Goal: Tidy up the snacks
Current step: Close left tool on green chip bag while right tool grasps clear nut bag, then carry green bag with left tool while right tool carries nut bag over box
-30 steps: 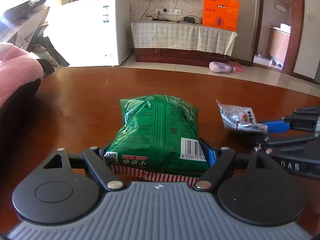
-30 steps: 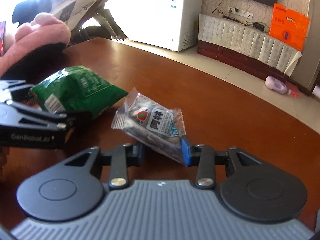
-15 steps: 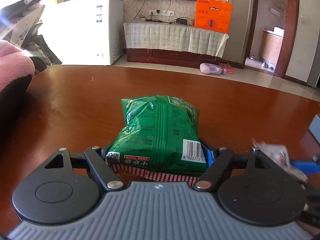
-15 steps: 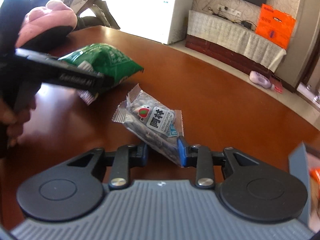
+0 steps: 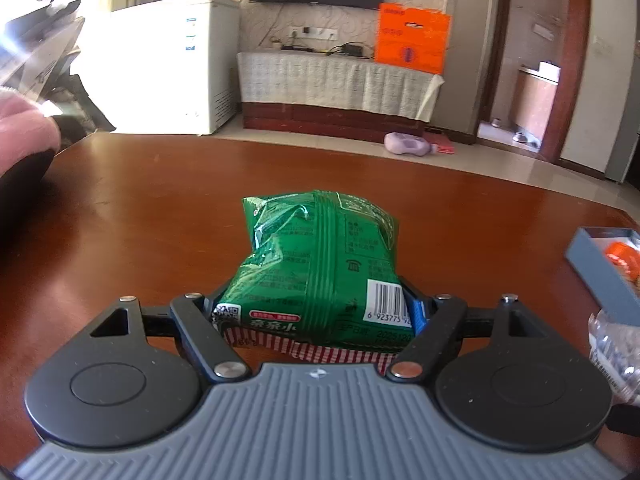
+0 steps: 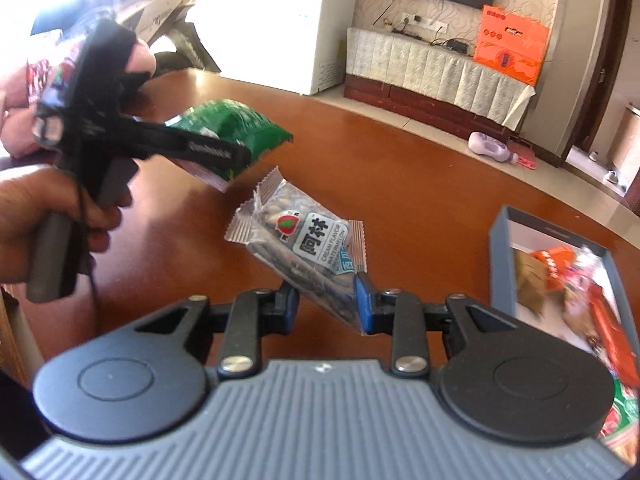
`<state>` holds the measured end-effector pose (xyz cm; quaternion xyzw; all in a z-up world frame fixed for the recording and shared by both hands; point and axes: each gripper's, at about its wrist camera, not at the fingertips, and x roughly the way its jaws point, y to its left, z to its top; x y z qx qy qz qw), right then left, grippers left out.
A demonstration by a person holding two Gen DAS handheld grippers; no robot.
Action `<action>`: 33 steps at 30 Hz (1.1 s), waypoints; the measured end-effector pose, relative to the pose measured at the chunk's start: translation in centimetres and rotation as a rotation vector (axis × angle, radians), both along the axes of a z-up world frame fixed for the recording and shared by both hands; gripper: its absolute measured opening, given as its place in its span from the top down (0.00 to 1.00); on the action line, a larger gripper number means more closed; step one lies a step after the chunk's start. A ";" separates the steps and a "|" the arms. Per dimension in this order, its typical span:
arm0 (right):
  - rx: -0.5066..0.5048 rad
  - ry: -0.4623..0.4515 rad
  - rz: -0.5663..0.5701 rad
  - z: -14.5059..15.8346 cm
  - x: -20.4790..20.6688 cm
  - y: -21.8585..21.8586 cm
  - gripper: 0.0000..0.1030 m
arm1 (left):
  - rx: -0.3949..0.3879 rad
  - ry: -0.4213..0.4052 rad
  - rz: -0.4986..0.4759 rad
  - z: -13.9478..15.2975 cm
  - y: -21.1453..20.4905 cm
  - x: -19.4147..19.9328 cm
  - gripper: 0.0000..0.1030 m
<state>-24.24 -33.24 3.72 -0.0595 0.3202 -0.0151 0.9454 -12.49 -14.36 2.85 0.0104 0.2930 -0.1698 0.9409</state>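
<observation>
Right claw [image 6: 326, 304] clamps seed pack [image 6: 304, 248], long axis slanting up-left from the jaws. Box [image 6: 500, 260] sits just right and ahead, nearer this hand. Left claw [image 5: 316, 312] grips green bag [image 5: 320, 264]; box [image 5: 600, 272] far right.

Right gripper [image 6: 325, 300]: clamped on the lower end of a clear seed packet [image 6: 306, 246], held tilted above the table [image 6: 420, 184].
Left gripper [image 6: 224, 151]: at upper left, gripped by a hand [image 6: 52, 216], pinching a green snack bag [image 6: 236, 128].
Box [image 6: 498, 268]: blue-grey, open, near the table's right edge, snack packs inside.
Background: white freezer [image 6: 296, 28], orange carton [image 6: 510, 50].
</observation>
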 end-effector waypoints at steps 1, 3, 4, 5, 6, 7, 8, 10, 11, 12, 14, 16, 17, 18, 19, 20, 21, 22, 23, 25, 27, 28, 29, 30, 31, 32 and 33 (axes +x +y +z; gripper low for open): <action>0.000 -0.009 -0.004 0.2 -0.7 -0.1 0.68 | -0.004 -0.006 -0.009 0.3 -0.7 -0.6 0.22; -0.006 -0.027 -0.010 0.7 -1.9 -0.4 0.68 | -0.006 -0.021 -0.033 0.8 -2.0 -2.0 0.22; -0.008 -0.034 -0.016 0.9 -2.4 -0.6 0.68 | -0.002 -0.030 -0.048 1.1 -2.9 -2.8 0.22; -0.007 -0.039 -0.023 1.0 -2.9 -0.8 0.68 | 0.001 -0.037 -0.064 1.3 -3.7 -3.6 0.22; -0.003 -0.043 -0.031 1.1 -3.4 -1.0 0.68 | 0.003 -0.041 -0.078 1.5 -4.6 -4.2 0.22; 0.000 -0.047 -0.040 1.1 -3.8 -1.4 0.68 | 0.006 -0.044 -0.091 1.6 -5.4 -4.8 0.22; 0.000 -0.050 -0.049 1.1 -4.2 -1.6 0.68 | 0.011 -0.051 -0.106 1.9 -6.1 -5.3 0.22; -0.001 -0.055 -0.065 1.2 -4.9 -2.1 0.68 | 0.016 -0.070 -0.126 2.6 -7.4 -6.4 0.22; -0.001 -0.058 -0.072 1.2 -5.5 -2.4 0.68 | 0.015 -0.077 -0.134 2.9 -8.0 -6.9 0.22; -0.002 -0.063 -0.079 1.3 -5.8 -2.7 0.68 | 0.012 -0.081 -0.141 3.2 -8.5 -7.3 0.22; -0.003 -0.076 -0.092 1.5 -6.4 -3.1 0.68 | 0.007 -0.090 -0.152 3.9 -9.6 -7.9 0.22; 0.003 -0.089 -0.105 1.7 -6.9 -3.5 0.68 | 0.003 -0.096 -0.164 4.4 -10.6 -8.5 0.22; 0.005 -0.094 -0.109 1.8 -7.2 -3.7 0.68 | 0.002 -0.097 -0.170 4.6 -11.2 -8.9 0.22; 0.006 -0.099 -0.111 1.9 -7.4 -3.8 0.68 | 0.000 -0.098 -0.174 4.8 -11.4 -9.2 0.22; 0.005 -0.102 -0.110 1.9 -7.6 -3.9 0.68 | -0.002 -0.098 -0.178 5.0 -11.9 -9.4 0.22; 0.004 -0.105 -0.109 2.0 -7.7 -4.0 0.68 | -0.004 -0.099 -0.182 5.2 -12.1 -9.2 0.22; 0.003 -0.108 -0.108 2.0 -7.9 -4.0 0.68 | -0.006 -0.097 -0.187 5.3 -12.5 -9.3 0.22; 0.001 -0.110 -0.107 2.1 -8.1 -4.1 0.68 | -0.008 -0.097 -0.189 5.5 -12.9 -9.5 0.22; -0.002 -0.113 -0.109 2.1 -8.2 -4.3 0.68 | -0.010 -0.098 -0.190 5.7 -13.4 -9.8 0.22; -0.004 -0.120 -0.114 2.2 -8.5 -4.6 0.68 | -0.016 -0.095 -0.195 6.0 -14.0 -9.6 0.22; -0.003 -0.127 -0.119 2.4 -9.1 -5.0 0.68 | -0.021 -0.095 -0.202 6.2 -14.7 -9.8 0.22; -0.003 -0.130 -0.123 2.4 -9.4 -5.2 0.68 | -0.020 -0.095 -0.208 6.2 -15.2 -9.9 0.22; -0.003 -0.133 -0.125 2.5 -9.7 -5.4 0.68 | -0.019 -0.094 -0.213 6.2 -15.7 -10.1 0.22; -0.004 -0.135 -0.127 2.5 -10.1 -5.5 0.68 | -0.019 -0.095 -0.220 6.3 -16.0 -10.2 0.22; -0.006 -0.138 -0.131 2.6 -10.4 -5.5 0.68 | -0.019 -0.098 -0.227 6.3 -16.3 -10.3 0.22; -0.007 -0.140 -0.135 2.6 -10.6 -5.8 0.68 | -0.019 -0.101 -0.233 6.4 -16.7 -10.5 0.22; -0.006 -0.143 -0.139 2.7 -10.9 -6.0 0.68 | -0.021 -0.103 -0.241 6.6 -17.1 -10.5 0.22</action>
